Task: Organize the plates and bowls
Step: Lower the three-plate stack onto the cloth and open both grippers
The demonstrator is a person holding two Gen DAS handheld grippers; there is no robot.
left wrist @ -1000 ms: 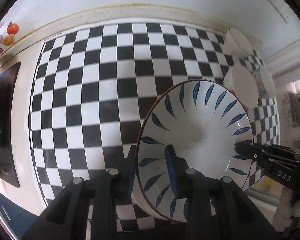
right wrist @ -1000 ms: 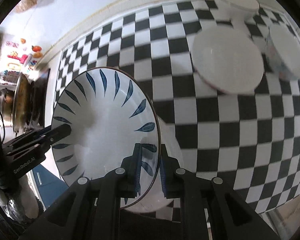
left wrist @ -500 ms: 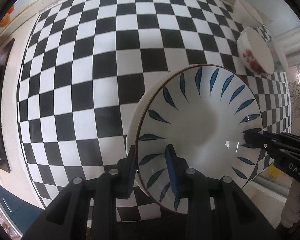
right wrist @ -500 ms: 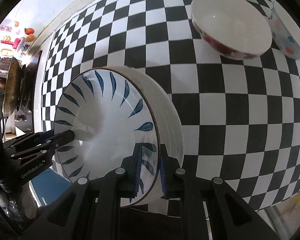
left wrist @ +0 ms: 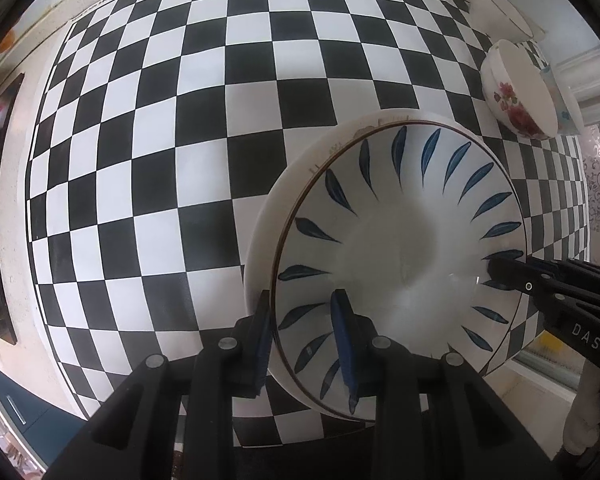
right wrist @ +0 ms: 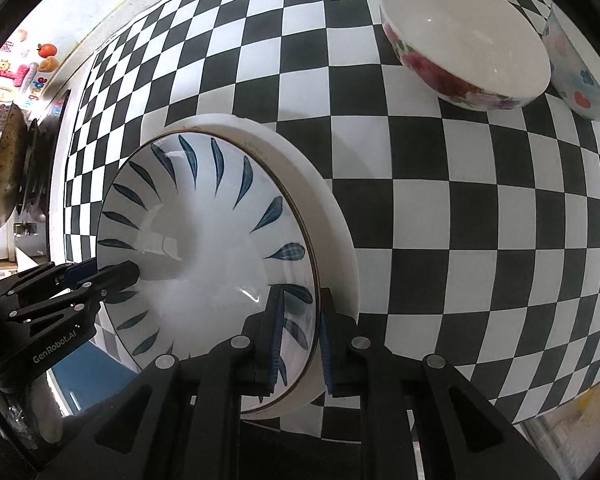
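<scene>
Both grippers clamp the blue-leaf bowl by opposite rims: the left gripper has its jaws narrow on the near rim, the right gripper likewise. The bowl sits over a white plate near the counter's front edge. A floral bowl stands toward the far right corner

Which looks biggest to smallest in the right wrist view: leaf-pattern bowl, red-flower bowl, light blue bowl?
1. Leaf-pattern bowl, though nearest the camera.
2. Red-flower bowl.
3. Light blue bowl, cut off at the edge, so unsure.
</scene>
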